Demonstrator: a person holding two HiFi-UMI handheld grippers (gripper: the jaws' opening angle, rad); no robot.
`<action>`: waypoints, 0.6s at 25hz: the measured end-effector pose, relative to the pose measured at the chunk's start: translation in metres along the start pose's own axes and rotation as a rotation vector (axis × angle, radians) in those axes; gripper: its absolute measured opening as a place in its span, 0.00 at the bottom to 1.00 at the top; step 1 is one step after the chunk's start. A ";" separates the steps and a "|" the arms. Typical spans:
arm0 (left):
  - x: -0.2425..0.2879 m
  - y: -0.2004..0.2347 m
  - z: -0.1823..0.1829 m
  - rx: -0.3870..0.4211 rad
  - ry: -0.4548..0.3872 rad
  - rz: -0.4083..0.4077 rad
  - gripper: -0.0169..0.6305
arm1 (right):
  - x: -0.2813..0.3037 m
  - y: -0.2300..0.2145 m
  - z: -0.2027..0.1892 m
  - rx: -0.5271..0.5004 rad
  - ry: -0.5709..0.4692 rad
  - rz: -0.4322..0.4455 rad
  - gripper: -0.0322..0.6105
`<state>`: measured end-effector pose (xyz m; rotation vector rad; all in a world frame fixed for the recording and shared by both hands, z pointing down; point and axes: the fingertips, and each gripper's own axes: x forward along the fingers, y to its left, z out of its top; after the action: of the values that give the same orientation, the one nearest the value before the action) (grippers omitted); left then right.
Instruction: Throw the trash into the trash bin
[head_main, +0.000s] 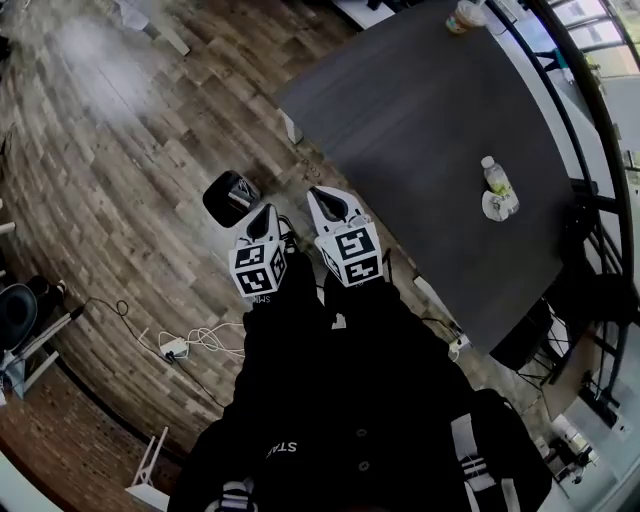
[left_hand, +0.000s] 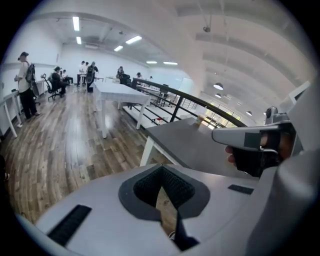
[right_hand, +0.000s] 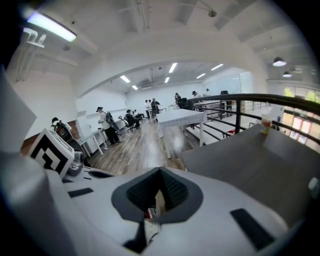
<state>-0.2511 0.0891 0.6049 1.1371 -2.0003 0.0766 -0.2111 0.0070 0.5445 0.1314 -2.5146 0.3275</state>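
On the wood floor at the lower left of the head view, a white power cable (head_main: 185, 343) lies coiled. Right of it and higher, just left of centre, the black trash bin (head_main: 231, 196) stands on the planks, well short of the table. The left gripper (head_main: 265, 212) hangs just below and right of the bin, tips towards it. In its own view the dark pads (left_hand: 145, 186) meet with nothing gripped, and only floor shows through the slit.

Beside it at mid-frame I hold the right gripper (head_main: 317, 196), close to its twin but apart from it, its tips near the table's corner. Its pads (right_hand: 137, 192) also stand drawn together. A small red-and-white scrap shows low in the slit, and I cannot tell whether it is pinched there or lies on the floor beyond.

The dark grey table (head_main: 420, 120) fills the upper right. On it, towards the right edge, a clear plastic bottle (head_main: 495, 177) stands touching a white crumpled piece (head_main: 497, 207). A cup (head_main: 465, 15) sits at the table's far end, at the top of the frame.
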 end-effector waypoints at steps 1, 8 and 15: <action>0.001 -0.014 0.006 0.020 -0.002 -0.020 0.03 | -0.012 -0.009 0.004 0.010 -0.016 -0.023 0.07; 0.004 -0.127 0.031 0.157 -0.010 -0.178 0.03 | -0.108 -0.075 0.023 0.077 -0.117 -0.202 0.07; -0.006 -0.233 0.050 0.270 -0.056 -0.312 0.03 | -0.213 -0.130 0.016 0.161 -0.202 -0.387 0.07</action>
<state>-0.1080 -0.0647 0.4935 1.6277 -1.8752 0.1587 -0.0239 -0.1186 0.4357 0.7371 -2.5828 0.3695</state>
